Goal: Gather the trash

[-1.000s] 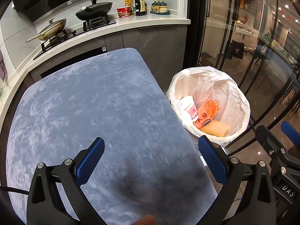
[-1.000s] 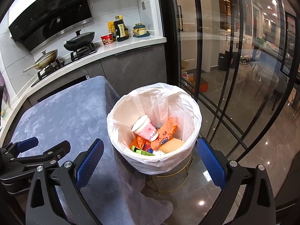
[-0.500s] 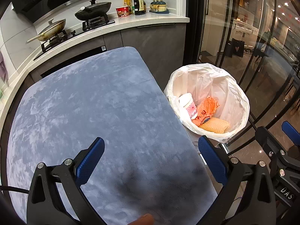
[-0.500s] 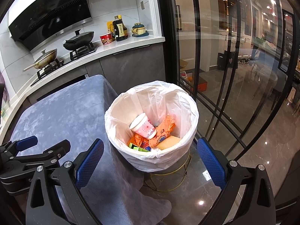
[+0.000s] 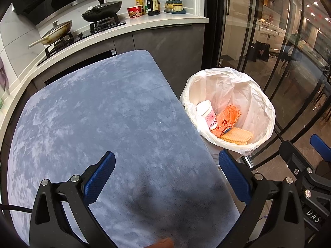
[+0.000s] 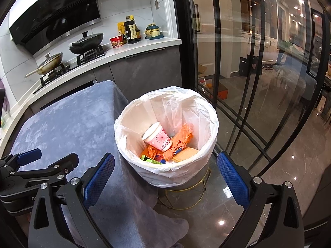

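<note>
Both tools, left tool (image 5: 166, 175) and right tool (image 6: 165, 175), spread and empty; trash incl. paper cup (image 6: 158, 137) and orange wrapper (image 6: 182, 138) already in lined bin (image 6: 206, 111) beside bare worktop (image 5: 93, 113), apparently nothing left.

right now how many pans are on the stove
2. A black lidded pan sits on the burner nearer the bottles; a lighter, glass-lidded pan sits on the burner left of it. No others show, though the stove runs out of frame.
</note>
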Tool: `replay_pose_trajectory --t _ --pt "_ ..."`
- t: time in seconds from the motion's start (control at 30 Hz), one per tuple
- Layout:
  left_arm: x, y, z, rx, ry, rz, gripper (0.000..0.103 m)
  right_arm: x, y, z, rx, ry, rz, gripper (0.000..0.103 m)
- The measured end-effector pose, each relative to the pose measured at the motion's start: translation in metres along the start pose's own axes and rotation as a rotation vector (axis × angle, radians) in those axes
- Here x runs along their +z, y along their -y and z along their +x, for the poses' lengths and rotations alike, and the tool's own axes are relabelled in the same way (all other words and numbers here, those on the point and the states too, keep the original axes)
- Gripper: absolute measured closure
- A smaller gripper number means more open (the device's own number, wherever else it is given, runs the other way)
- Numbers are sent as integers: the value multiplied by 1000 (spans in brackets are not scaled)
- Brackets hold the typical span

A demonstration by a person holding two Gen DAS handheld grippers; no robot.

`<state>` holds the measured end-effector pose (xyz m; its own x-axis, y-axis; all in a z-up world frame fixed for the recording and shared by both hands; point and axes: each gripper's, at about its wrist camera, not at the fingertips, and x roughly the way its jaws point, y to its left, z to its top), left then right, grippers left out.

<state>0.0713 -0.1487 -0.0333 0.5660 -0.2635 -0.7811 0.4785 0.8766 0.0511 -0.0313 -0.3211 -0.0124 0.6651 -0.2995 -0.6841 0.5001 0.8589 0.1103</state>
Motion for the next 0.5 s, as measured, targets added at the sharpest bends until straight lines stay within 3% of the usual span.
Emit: replay_pose_trajectory --t 0.5 --pt "-1 0 1 26 6 -8 7 -4 4 4 -8 -10 5 7"
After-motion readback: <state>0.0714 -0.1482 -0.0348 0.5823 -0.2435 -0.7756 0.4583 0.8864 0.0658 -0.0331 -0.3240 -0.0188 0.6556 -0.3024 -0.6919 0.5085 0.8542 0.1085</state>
